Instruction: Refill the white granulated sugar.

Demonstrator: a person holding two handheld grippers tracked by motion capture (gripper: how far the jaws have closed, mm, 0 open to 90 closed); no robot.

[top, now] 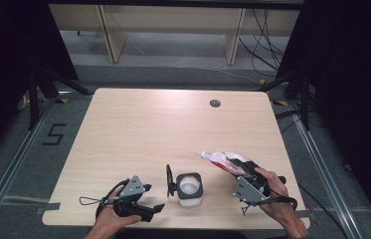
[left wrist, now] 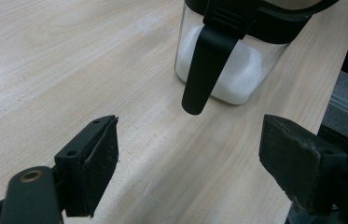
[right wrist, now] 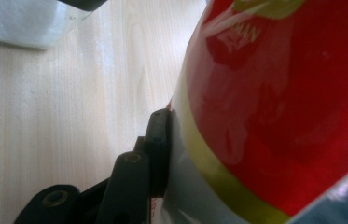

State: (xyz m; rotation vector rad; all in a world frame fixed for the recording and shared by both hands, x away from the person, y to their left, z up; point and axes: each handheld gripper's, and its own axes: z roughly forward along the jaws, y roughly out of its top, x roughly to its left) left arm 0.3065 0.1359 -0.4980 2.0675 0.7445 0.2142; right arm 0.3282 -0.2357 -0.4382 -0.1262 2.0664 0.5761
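Gripping a red bag [top: 224, 162] near the table's right edge [top: 286, 164], right tool [top: 245, 172]; left tool [top: 148, 199] gapes empty.

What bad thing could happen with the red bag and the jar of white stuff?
The right gripper pinches the shiny red bag near one end, so it might slip or spill onto the table. The open jar stands close by and unheld, since the left gripper is open; a bump could tip it.

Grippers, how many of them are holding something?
1. The right gripper, near the table's right edge, is clamped on a red bag. The left gripper is open, pointing at the glass jar.
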